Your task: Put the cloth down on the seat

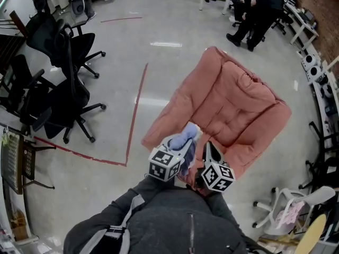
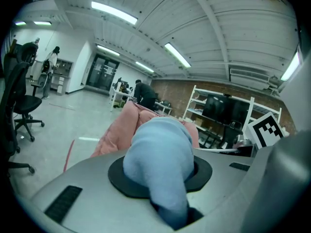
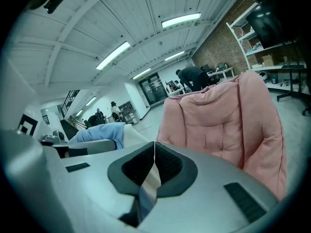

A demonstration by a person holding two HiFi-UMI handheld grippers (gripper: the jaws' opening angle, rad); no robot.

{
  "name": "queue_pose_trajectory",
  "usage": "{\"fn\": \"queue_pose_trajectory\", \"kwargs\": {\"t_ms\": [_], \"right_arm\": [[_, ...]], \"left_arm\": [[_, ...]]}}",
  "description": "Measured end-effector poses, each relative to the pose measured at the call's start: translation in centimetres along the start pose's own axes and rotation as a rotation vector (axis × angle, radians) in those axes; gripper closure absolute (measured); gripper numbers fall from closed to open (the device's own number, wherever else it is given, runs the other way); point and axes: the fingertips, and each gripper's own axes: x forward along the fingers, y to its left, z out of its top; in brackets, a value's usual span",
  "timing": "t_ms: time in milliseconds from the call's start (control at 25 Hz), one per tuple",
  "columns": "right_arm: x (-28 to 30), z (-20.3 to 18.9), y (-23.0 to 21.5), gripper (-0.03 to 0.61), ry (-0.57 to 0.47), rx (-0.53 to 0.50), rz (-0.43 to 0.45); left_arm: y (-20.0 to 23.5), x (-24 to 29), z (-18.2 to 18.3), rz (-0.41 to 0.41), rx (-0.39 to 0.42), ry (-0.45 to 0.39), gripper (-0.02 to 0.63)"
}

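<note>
Two grippers are held close together in front of the person's chest in the head view. The left gripper [image 1: 189, 142] carries a bunched light-blue cloth [image 1: 179, 141], and the right gripper [image 1: 211, 151] sits just beside it. The pink padded seat [image 1: 233, 99] lies directly ahead on the floor [image 1: 106, 115], and both tools point at it. The cloth hangs in the air near the seat's front edge and is not yet on the cushion. It seems to be carried high so it does not drag. Black office chairs [image 1: 63, 89] stand well apart to the left, clear of the path.

In the left gripper view, the jaws are clamped on a thick wad of the cloth [image 2: 158, 154], which bulges out past the pads and hides most of the seat [image 2: 121, 125] behind it. A grip on the bulk like this suits carrying rather than spreading.

In the right gripper view, the jaws are drawn almost together with only a thin strip of fabric [image 3: 148, 188] pinched between the pads. This is probably an edge of the same cloth, whose blue mass shows at the left [image 3: 99, 132]. Holding an edge separately would let the cloth be pulled open over the seat [image 3: 228, 120], which fills the right of this view. A person [image 3: 192, 76] works at desks far behind it.
</note>
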Motion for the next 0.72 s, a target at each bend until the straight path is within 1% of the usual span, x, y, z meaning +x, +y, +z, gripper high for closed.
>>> {"fn": "queue_pose_trajectory", "kwargs": {"t_ms": [160,400,560,720], "right_arm": [[1.6,0.5,-0.5,0.566,-0.002,0.025,-0.030],[3.7,1.1,-0.6,0.566,-0.006,0.025,-0.070],[5.1,1.4,-0.3,0.566,-0.006,0.010,-0.089],[5.8,1.5,-0.7,0.566,0.002,0.006,-0.100]], "left_arm": [[1.4,2.2,1.3,-0.031,0.022,-0.003,0.506],[4.1,4.8,3.3,-0.066,0.063,-0.033,0.506],[6.4,6.5,3.9,-0.078,0.066,-0.045,0.506],[7.7,8.4,4.1,-0.080,0.069,-0.050,0.506]]}}
